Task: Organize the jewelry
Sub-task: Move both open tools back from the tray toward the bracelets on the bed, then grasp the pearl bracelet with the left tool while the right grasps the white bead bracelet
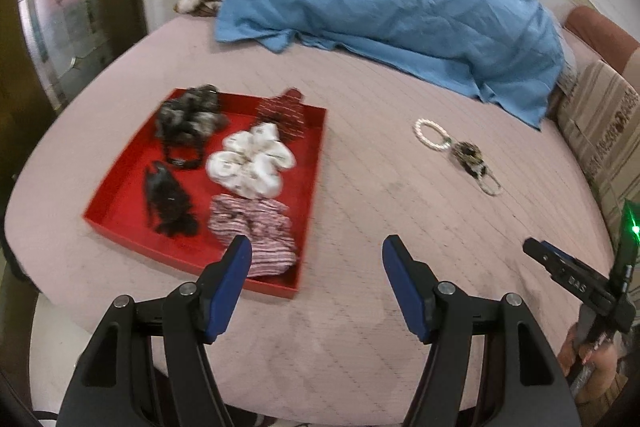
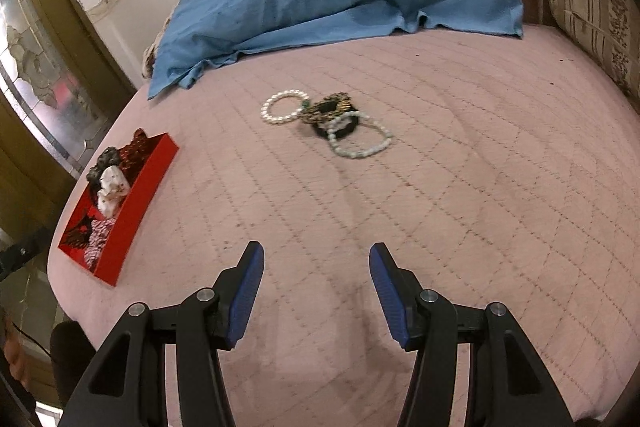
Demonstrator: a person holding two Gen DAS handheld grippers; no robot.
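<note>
"DAS" — right gripper [image 1: 538, 255] lettering

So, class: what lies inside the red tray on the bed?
Inside the red tray lie fabric scrunchies: white, pink-striped, grey-black, dark red, plus a black lacy piece. Anything beneath them is covered.

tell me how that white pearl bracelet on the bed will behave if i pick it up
The white pearl bracelet is a loop of small round beads, so it will probably sag and droop rather than hold its ring shape. The smooth beads may slip between flat pads. It touches the dark bracelet pile beside it, so lifting it could drag that pile along. It looks light.
</note>
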